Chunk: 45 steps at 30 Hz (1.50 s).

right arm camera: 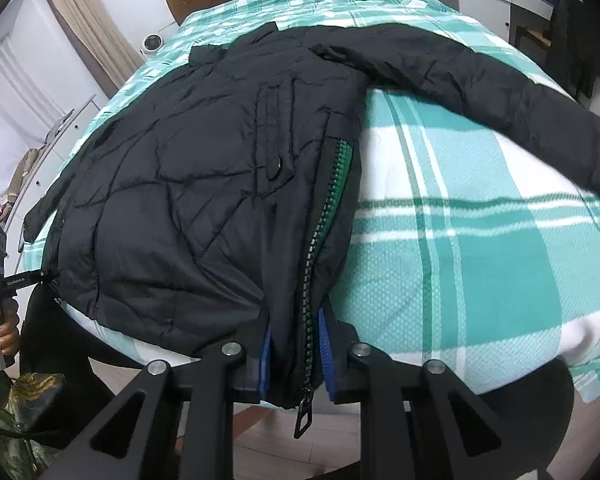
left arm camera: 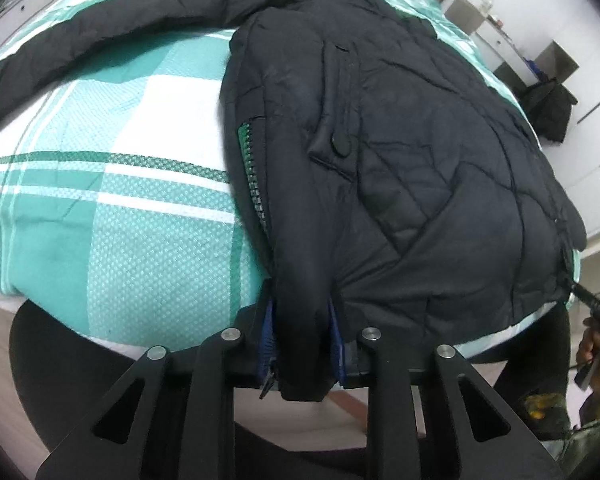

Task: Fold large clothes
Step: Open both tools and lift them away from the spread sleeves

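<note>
My left tongs (left arm camera: pixel 302 344) and right tongs (right arm camera: pixel 294 356) both pinch the hem of the jacket (left arm camera: pixel 400 140), which lies on the bed (left arm camera: pixel 120 200). Its slick padded fabric could slip free, and the outstretched sleeve (right arm camera: pixel 500 96) may drag.

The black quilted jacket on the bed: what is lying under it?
Under the black quilted jacket lies the green-and-white checked bedcover, visible all around it. Whether anything else lies beneath the jacket cannot be seen, because the padded fabric covers it.
</note>
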### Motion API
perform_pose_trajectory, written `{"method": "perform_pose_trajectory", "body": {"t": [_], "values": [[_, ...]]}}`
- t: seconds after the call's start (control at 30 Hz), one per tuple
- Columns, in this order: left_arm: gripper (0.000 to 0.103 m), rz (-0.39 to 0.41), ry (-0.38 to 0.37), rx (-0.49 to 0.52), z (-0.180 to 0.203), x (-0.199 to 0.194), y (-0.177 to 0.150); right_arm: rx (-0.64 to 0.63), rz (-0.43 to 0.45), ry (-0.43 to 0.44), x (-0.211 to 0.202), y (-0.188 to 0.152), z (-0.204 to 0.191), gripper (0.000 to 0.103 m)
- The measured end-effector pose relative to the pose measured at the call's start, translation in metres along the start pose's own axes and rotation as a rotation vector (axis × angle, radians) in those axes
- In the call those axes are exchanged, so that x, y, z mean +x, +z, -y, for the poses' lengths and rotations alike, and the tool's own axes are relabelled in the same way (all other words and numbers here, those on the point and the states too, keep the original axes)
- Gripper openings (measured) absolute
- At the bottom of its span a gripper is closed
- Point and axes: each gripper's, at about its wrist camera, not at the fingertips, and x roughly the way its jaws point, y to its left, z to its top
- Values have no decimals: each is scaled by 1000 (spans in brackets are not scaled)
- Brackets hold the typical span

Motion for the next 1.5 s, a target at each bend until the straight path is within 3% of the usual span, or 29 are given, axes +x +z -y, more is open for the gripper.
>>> {"method": "perform_pose_trajectory", "body": {"t": [0.07, 0.13, 0.2, 0.3, 0.4, 0.5, 0.57, 0.63, 0.7, 0.77, 0.83, 0.93, 1.07, 1.3, 1.43, 1.5], "values": [[31, 5, 31, 14, 4, -7, 1, 12, 1, -27, -1, 2, 1, 34], [45, 34, 59, 54, 9, -24, 1, 17, 14, -43, -9, 3, 2, 47], [72, 91, 86, 97, 14, -48, 4, 9, 41, -78, -19, 4, 6, 56], [84, 201, 140, 152, 26, -81, 18, 9, 92, -124, -38, 6, 14, 65], [98, 358, 203, 180, 39, -108, 39, 15, 174, -158, -61, 16, 19, 66], [99, 513, 263, 201, 53, -118, 58, 39, 266, -160, -85, 31, 23, 69], [99, 551, 310, 215, 64, -115, 70, 54, 323, -148, -101, 39, 25, 74], [99, 531, 292, 190, 72, -106, 79, 47, 364, -157, -111, 39, 26, 76], [99, 477, 221, 161, 75, -94, 81, 30, 389, -193, -114, 38, 26, 80], [101, 382, 154, 152, 82, -78, 82, 19, 387, -246, -108, 32, 27, 80], [101, 341, 131, 139, 88, -67, 78, 15, 355, -280, -97, 27, 28, 80], [101, 333, 134, 149, 102, -61, 72, 41, 322, -258, -83, 19, 35, 80], [101, 350, 111, 159, 112, -70, 70, 118, 362, -242, -86, 20, 57, 80], [101, 394, 51, 56, 102, -88, 78, 398, 482, -166, -102, 37, 152, 80], [101, 377, 50, 42, 103, -86, 78, 596, 426, -63, -70, 33, 205, 80], [101, 372, 67, 56, 104, -87, 76, 686, 439, -54, -59, 29, 227, 80]]}}
